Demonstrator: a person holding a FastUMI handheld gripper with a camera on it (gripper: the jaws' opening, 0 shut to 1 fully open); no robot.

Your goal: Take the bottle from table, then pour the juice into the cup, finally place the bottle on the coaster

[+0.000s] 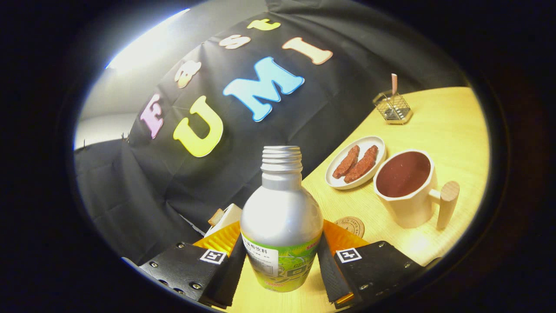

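A silver bottle (281, 217) with a green label and an open threaded neck stands between my fingers, held above the wooden table (447, 126). My gripper (281, 261) is shut on the bottle, both black pads pressing its sides. The whole view is tilted. A cream cup (408, 191) with a wooden handle sits ahead and to the right, full of dark red-brown juice. A round wooden coaster (351, 226) lies flat on the table just beyond my right finger, between the bottle and the cup.
Beyond the cup, a small white plate (357, 161) holds two reddish-brown sausages. A gold wire holder (394, 108) with a striped stick stands at the table's far side. A white block (226, 217) sits just beyond my left finger.
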